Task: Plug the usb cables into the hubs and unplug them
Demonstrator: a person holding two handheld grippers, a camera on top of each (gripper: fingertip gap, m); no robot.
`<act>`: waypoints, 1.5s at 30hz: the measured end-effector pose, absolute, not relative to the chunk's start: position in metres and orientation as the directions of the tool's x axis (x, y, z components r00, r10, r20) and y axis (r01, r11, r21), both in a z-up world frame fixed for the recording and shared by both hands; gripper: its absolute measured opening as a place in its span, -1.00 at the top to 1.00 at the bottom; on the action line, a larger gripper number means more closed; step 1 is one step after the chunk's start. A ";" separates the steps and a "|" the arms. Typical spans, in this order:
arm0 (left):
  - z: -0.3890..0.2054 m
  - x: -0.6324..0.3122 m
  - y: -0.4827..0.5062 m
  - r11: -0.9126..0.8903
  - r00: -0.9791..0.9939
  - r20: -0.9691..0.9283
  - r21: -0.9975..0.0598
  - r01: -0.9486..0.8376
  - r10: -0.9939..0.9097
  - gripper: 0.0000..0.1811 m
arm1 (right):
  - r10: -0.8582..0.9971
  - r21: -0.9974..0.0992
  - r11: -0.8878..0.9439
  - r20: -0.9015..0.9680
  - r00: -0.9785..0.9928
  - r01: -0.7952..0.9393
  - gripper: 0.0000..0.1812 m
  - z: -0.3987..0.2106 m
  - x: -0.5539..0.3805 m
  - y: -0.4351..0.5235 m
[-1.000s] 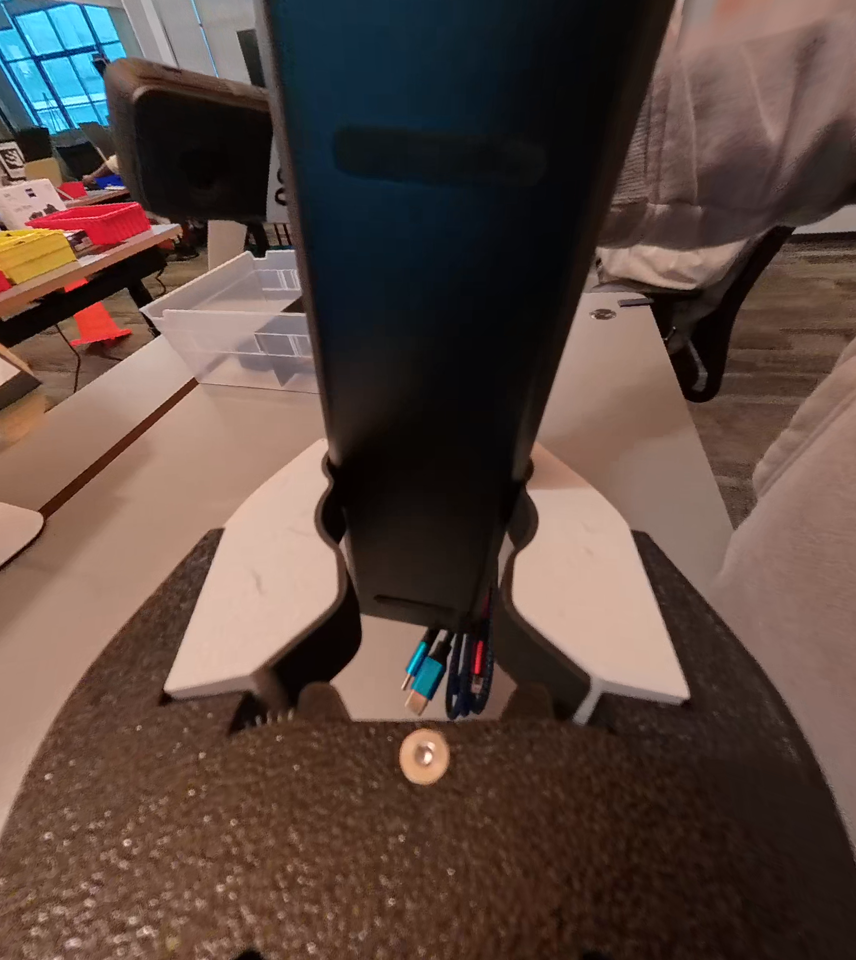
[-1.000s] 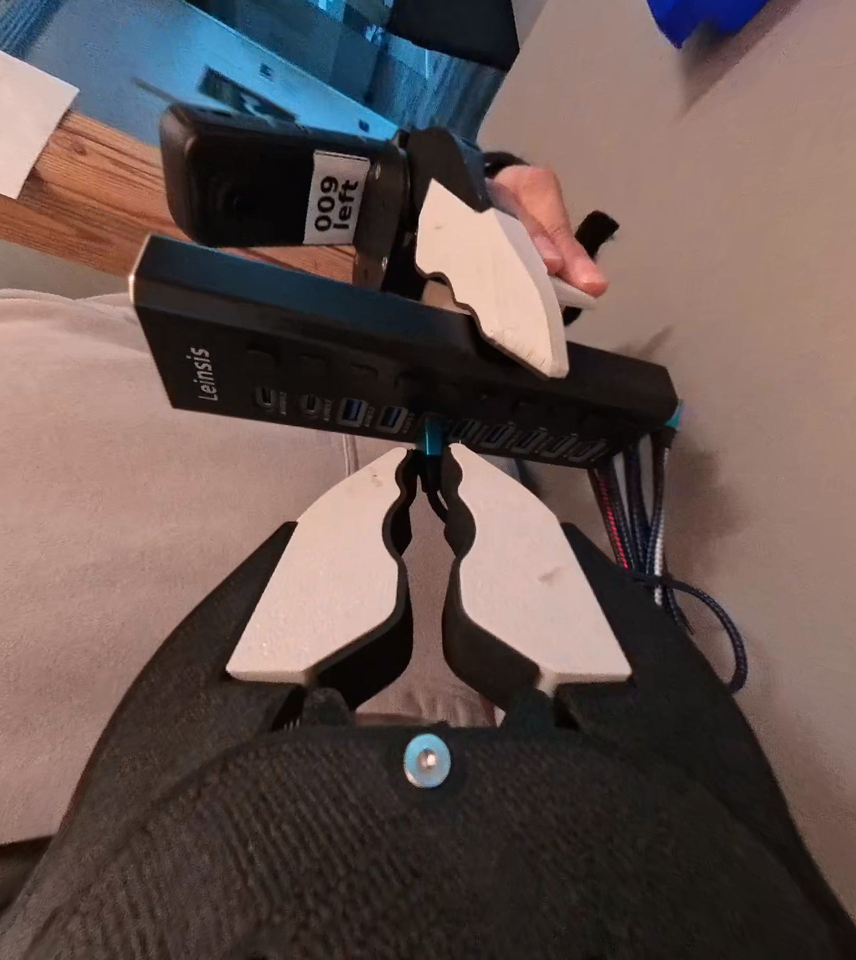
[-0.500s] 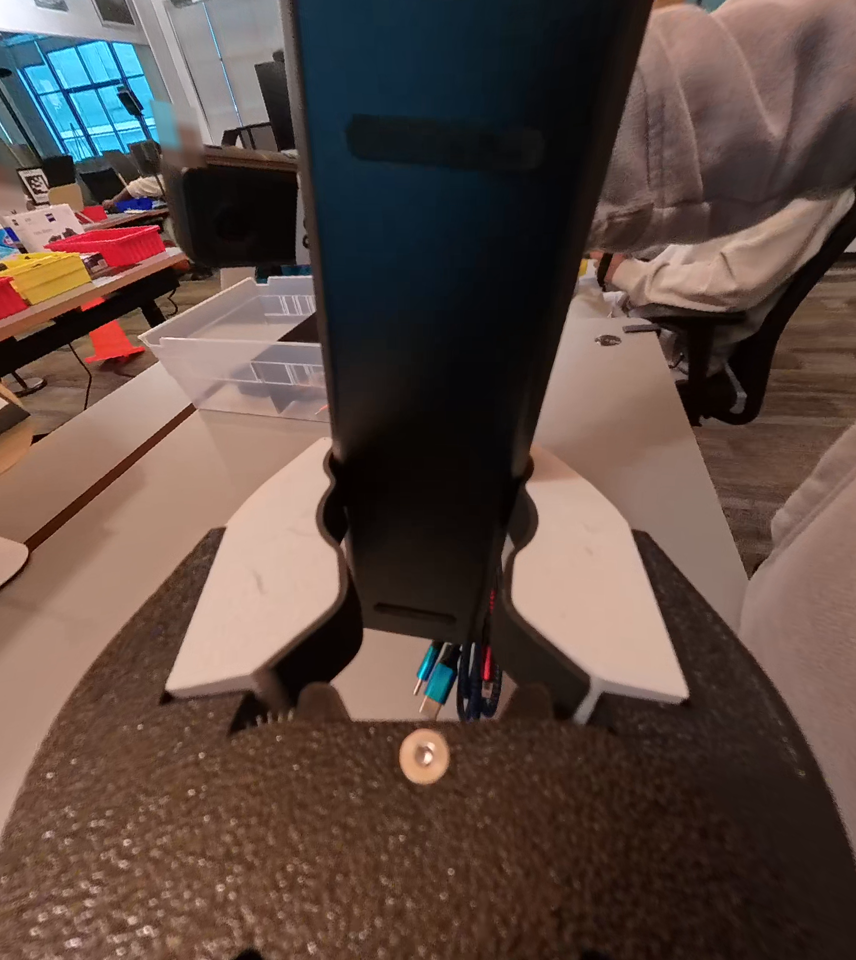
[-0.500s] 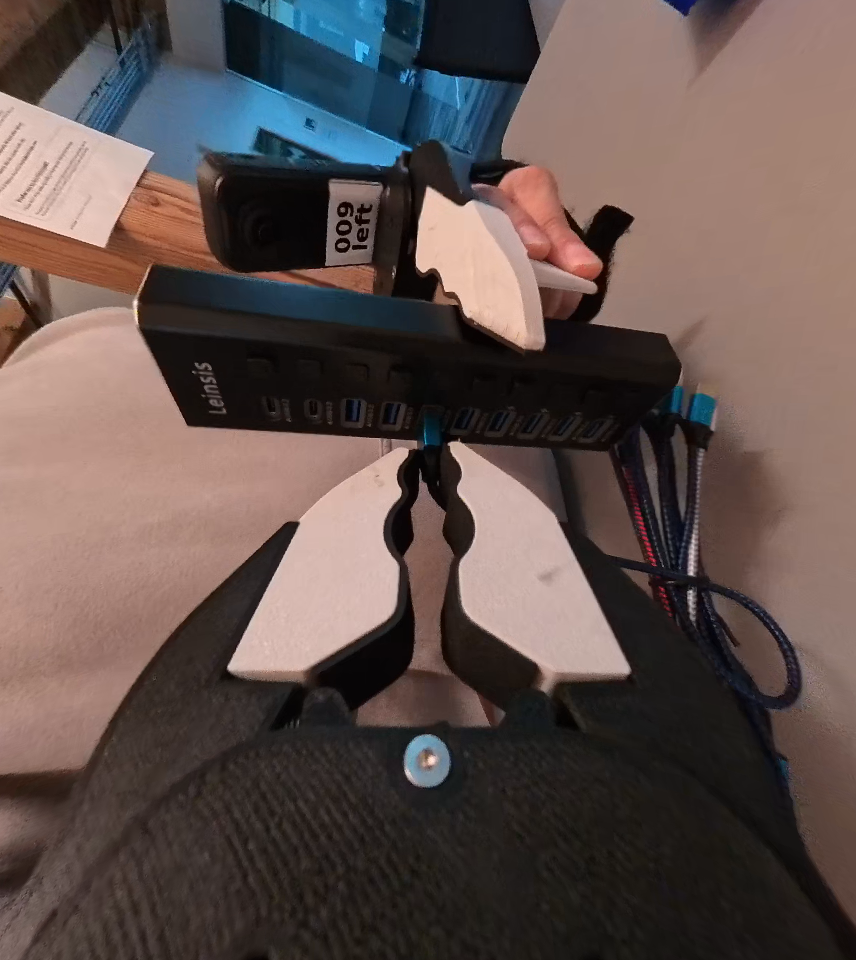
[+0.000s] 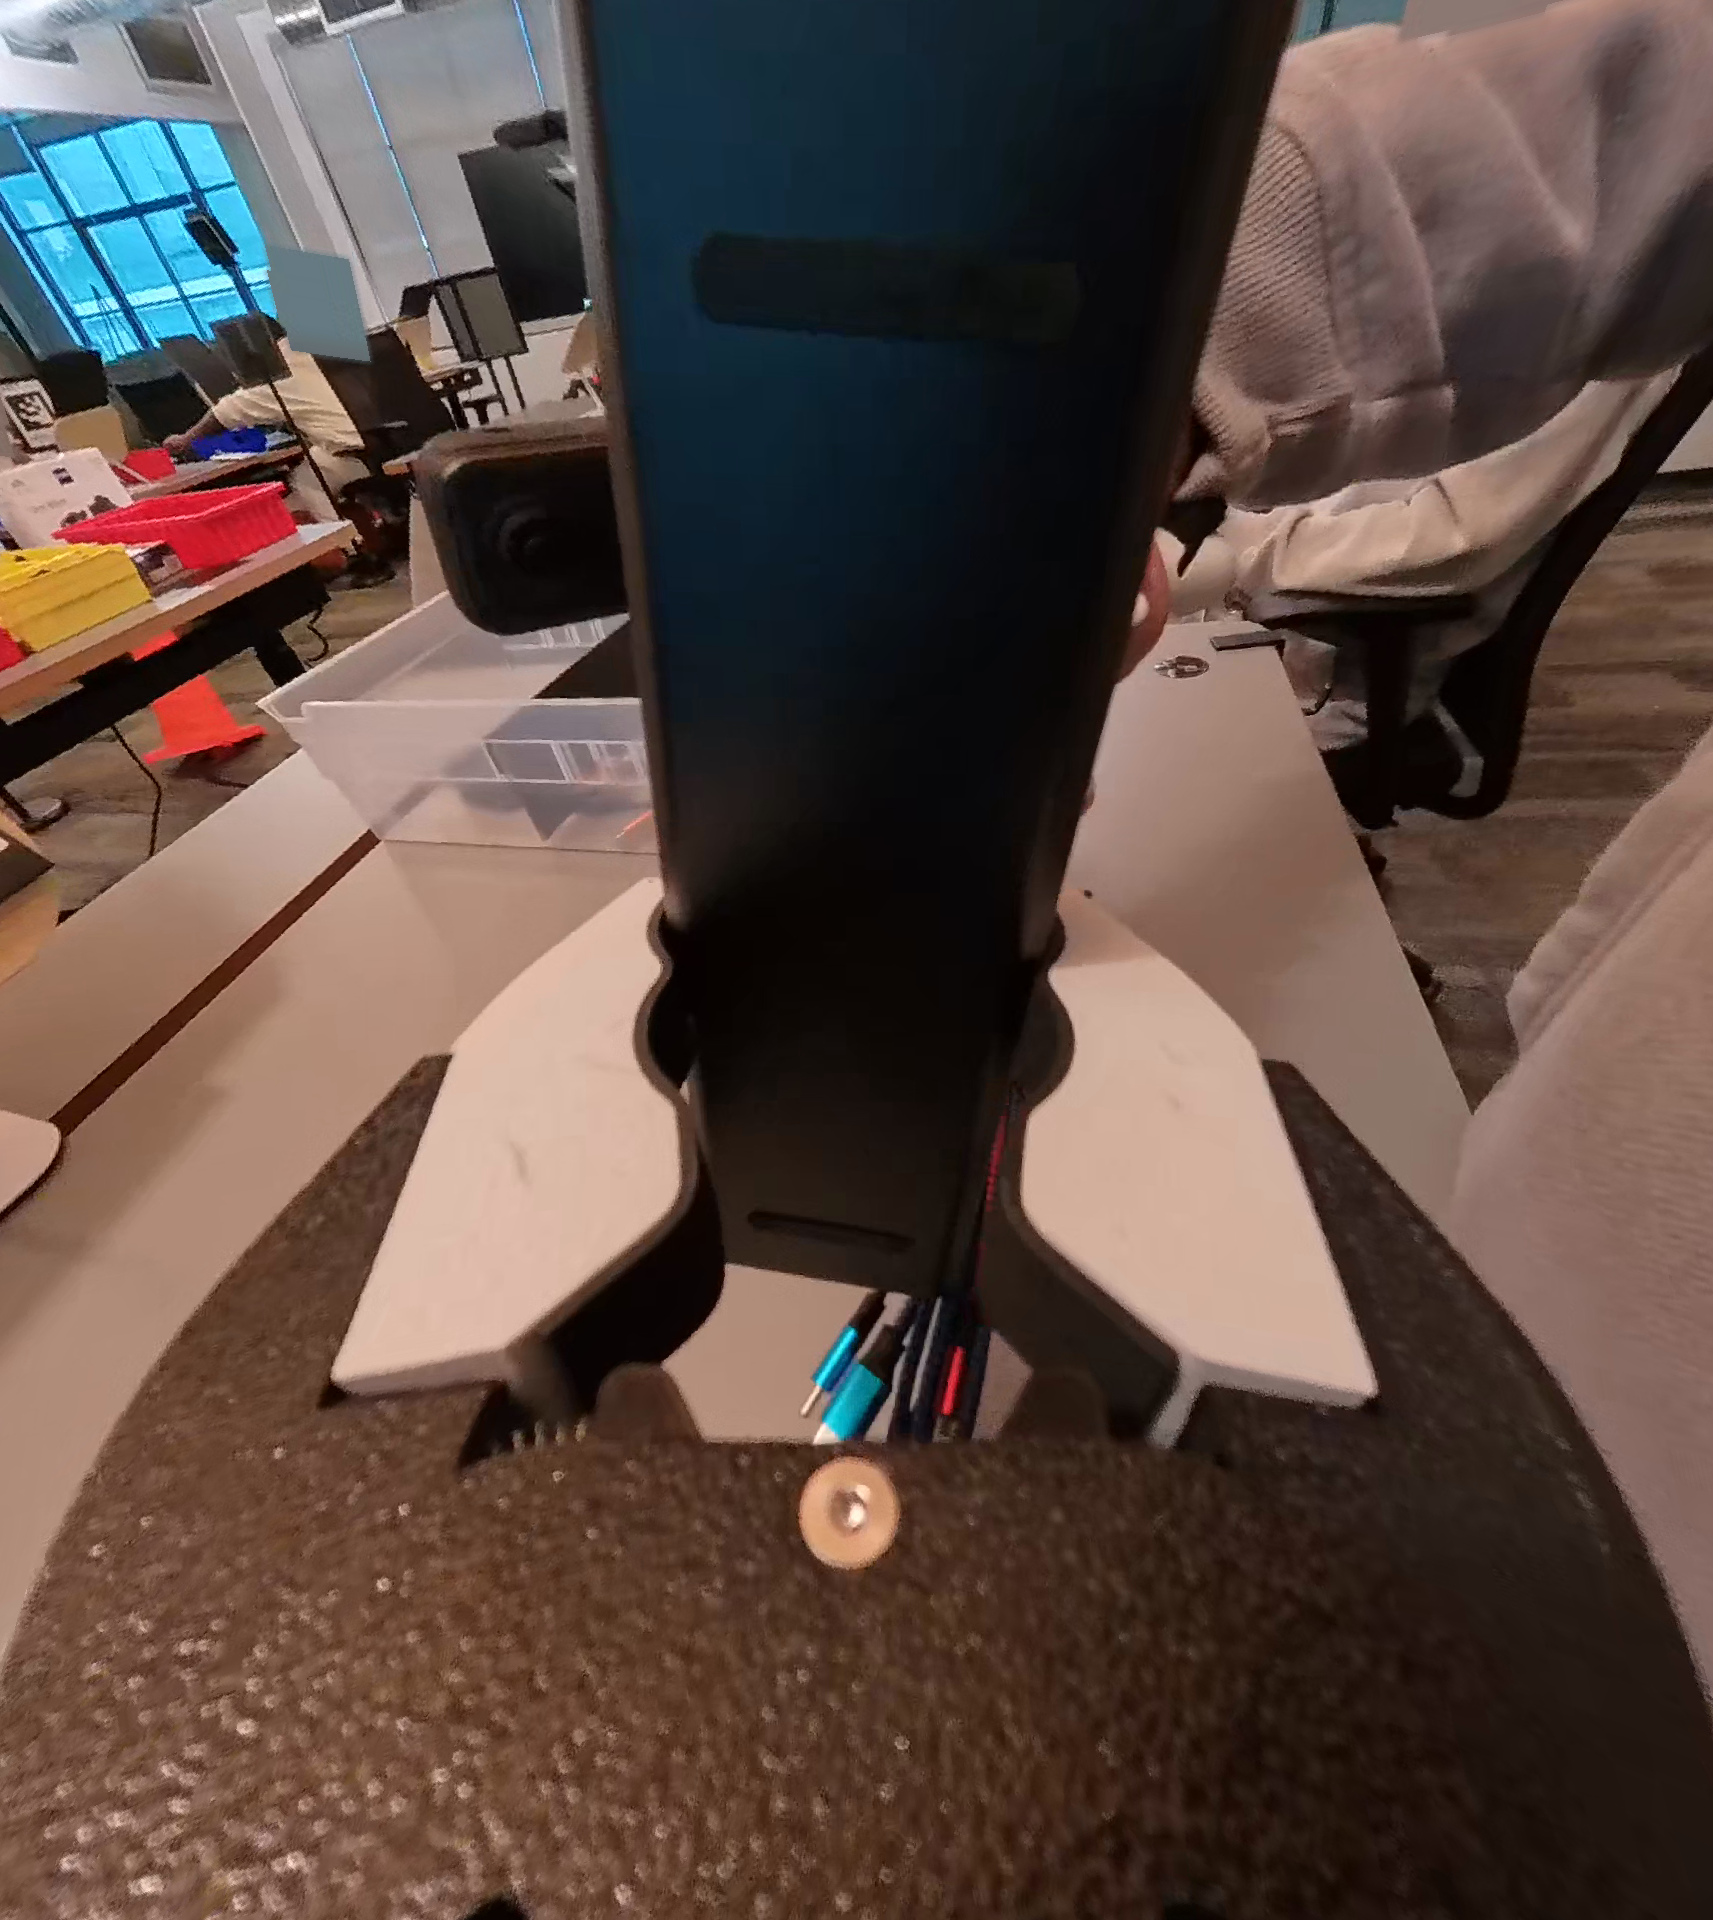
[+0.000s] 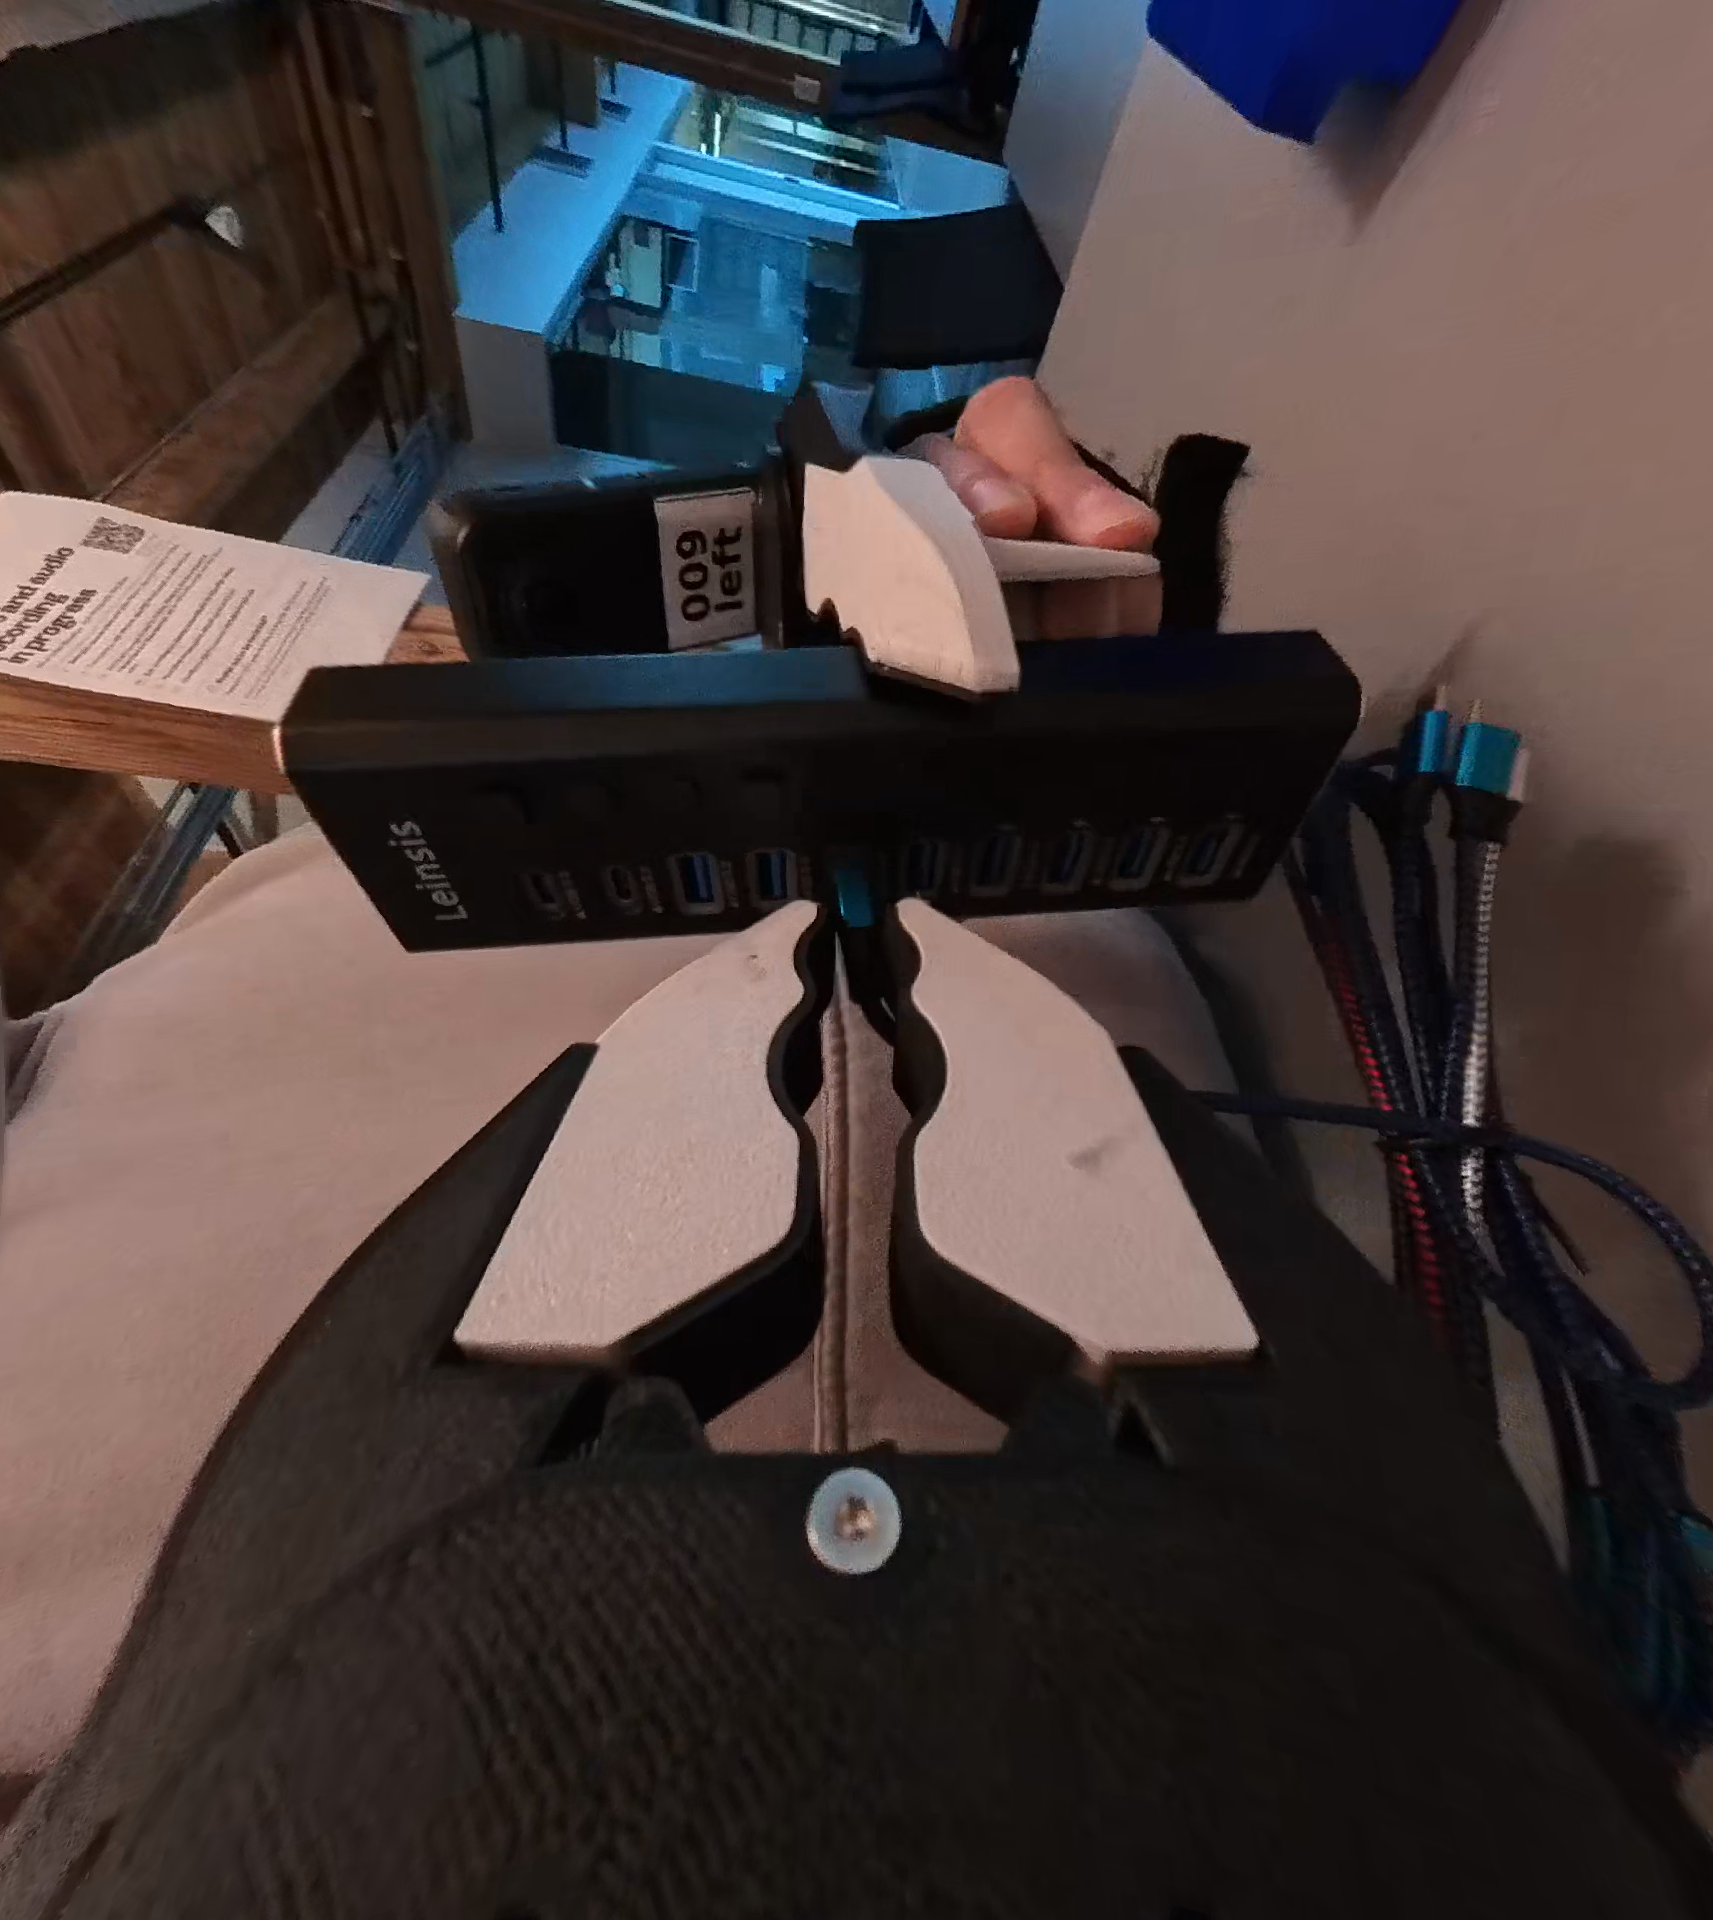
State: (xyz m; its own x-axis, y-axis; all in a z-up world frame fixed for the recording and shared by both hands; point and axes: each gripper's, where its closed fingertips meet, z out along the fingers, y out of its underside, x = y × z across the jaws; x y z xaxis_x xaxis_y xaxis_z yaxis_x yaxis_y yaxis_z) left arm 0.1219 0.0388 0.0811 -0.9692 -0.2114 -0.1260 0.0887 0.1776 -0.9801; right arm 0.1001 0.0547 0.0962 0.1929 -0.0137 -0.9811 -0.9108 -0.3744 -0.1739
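Observation:
A long black USB hub [image 5: 862, 623] stands upright between the fingers of my left gripper [image 5: 857, 935], which is shut on it above the table. In the right wrist view the hub [image 6: 623, 717] lies crosswise with its port row facing me, and the left gripper [image 6: 904, 592] clamps its far side. My right gripper [image 6: 857, 935] is shut on a teal USB plug [image 6: 852, 902] that meets a port in the middle of the row. I cannot tell how deep it sits. A tied bundle of braided cables [image 6: 1454, 1091] hangs at the right, with loose teal plugs [image 5: 857, 1382] under the hub.
A clear plastic bin [image 5: 436, 748] stands on the beige table [image 5: 208, 1039] behind the hub. Red and yellow trays [image 5: 52, 592] sit on a far table. A person's grey sleeve [image 5: 1506, 260] and lap are close on the right. A blue object [image 6: 1288, 62] lies on the table.
Both grippers have shifted and turned together with the hub and plug still held. The loose teal cable ends have come into view past the hub's end in the right wrist view.

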 end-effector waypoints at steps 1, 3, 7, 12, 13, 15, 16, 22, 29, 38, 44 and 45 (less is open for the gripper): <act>0.080 0.121 0.039 0.173 -0.971 -0.118 -0.981 0.082 -0.209 0.32 | -0.026 -0.170 -0.373 -0.981 0.194 -0.912 0.91 0.095 0.102 0.056; 0.079 0.121 0.040 0.160 -0.969 -0.117 -0.984 0.084 -0.216 0.32 | -0.022 -0.200 -0.401 -0.974 0.228 -0.894 0.92 0.094 0.100 0.058; 0.079 0.124 0.045 0.138 -0.968 -0.089 -0.989 0.057 -0.234 0.32 | -0.021 -0.250 -0.448 -0.957 0.290 -0.858 0.91 0.095 0.100 0.060; 0.065 0.119 0.040 0.139 -0.972 -0.043 -0.990 0.010 -0.232 0.32 | -0.072 -0.218 -0.515 -0.953 0.295 -0.829 0.89 0.081 0.096 0.055; 0.064 0.118 0.039 0.154 -0.971 -0.055 -0.988 0.019 -0.232 0.32 | -0.080 -0.204 -0.522 -0.955 0.286 -0.828 0.89 0.079 0.094 0.054; 0.062 0.116 0.037 0.167 -0.972 -0.059 -0.986 0.020 -0.229 0.32 | -0.090 -0.202 -0.545 -0.951 0.297 -0.813 0.89 0.077 0.091 0.049; 0.064 0.117 0.037 0.157 -0.972 -0.049 -0.987 0.013 -0.230 0.32 | -0.096 -0.209 -0.541 -0.947 0.307 -0.815 0.89 0.078 0.093 0.049; 0.082 0.117 0.035 0.084 -0.976 -0.014 -0.996 -0.005 -0.216 0.32 | -0.042 -0.203 -0.517 -0.964 0.262 -0.831 0.89 0.095 0.095 0.046; 0.087 0.110 0.036 0.081 -0.983 -0.045 -0.996 0.031 -0.176 0.33 | 0.000 -0.218 -0.476 -0.969 0.248 -0.852 0.92 0.102 0.089 0.051; 0.090 0.111 0.035 0.109 -0.978 0.027 -0.993 -0.051 -0.208 0.27 | 0.018 -0.242 -0.417 -0.966 0.258 -0.876 0.92 0.105 0.091 0.057; 0.085 0.117 0.036 0.123 -0.971 0.035 -0.990 -0.066 -0.234 0.26 | 0.005 -0.246 -0.380 -0.964 0.265 -0.891 0.93 0.099 0.095 0.062; 0.086 0.116 0.036 0.116 -0.973 0.044 -0.991 -0.072 -0.224 0.26 | 0.011 -0.255 -0.373 -0.963 0.270 -0.892 0.93 0.099 0.096 0.063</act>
